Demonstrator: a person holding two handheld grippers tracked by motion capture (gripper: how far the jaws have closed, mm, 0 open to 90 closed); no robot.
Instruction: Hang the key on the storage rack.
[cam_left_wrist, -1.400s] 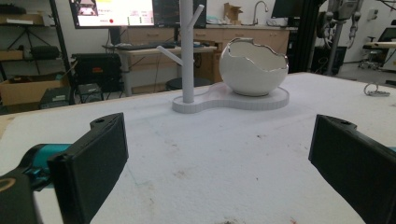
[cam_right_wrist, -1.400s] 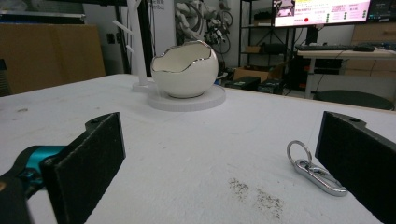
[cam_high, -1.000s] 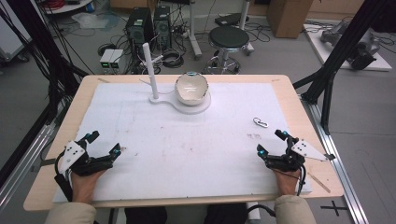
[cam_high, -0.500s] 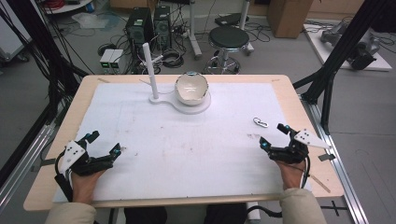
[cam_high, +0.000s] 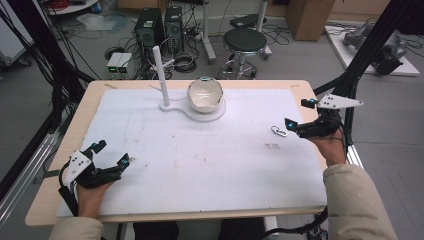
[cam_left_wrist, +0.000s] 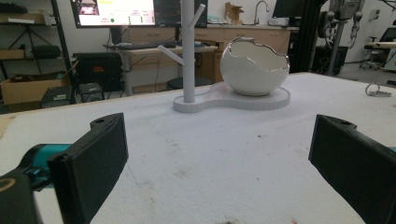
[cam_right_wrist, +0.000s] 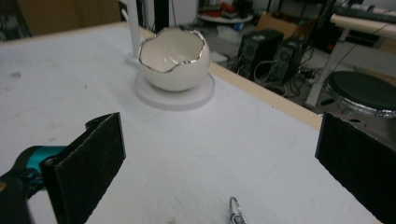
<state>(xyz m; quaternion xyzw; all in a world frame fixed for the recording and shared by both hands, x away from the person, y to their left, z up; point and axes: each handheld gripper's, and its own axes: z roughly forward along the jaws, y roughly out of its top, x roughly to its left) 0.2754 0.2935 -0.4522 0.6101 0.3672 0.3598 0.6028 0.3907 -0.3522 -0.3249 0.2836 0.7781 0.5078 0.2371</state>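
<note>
Grey floor, black stool, cables

No legible writing

A lit monitor is seen at the back of the left gripper view, with coloured panels and small marks on its screen, but nothing on it can be read. No label, brand, number or sign can be made out on the computer towers, the cardboard boxes or the table.

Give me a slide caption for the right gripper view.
Open right gripper poised over a small metal clasp, with the eggshell-shaped bowl beyond.
</note>
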